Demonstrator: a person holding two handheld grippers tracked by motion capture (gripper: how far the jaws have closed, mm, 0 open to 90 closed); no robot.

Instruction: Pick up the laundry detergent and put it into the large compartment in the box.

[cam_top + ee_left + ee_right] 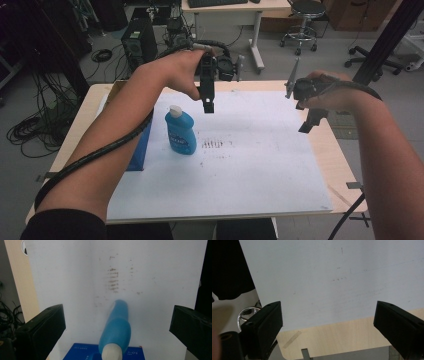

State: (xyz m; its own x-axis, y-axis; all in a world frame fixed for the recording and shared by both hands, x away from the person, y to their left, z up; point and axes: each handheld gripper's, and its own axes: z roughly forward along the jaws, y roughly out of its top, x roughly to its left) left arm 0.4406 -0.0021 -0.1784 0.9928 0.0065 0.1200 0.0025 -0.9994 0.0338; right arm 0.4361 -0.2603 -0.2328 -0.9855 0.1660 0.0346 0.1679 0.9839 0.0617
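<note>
While the blue bottle (180, 132) stands upright and ungrasped on the white sheet (260, 165) of the bench (345, 165), just beside a blue box (140, 150), the left gripper (208, 105) hovers above it with fingers (41, 332) spread wide; the right gripper (309, 122), likewise released, hangs well apart. Judged barely begun: grasp and lift remain. White-capped bottle, glossy, labelled

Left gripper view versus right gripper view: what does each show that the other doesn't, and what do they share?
Left gripper view alone: the blue bottle with its white cap, a blue box behind it, and brown smudges on the sheet. Right gripper view alone: the table's wooden edge with a strip of tape. Both: the white sheet and wide-open black jaws with nothing between them.
</note>
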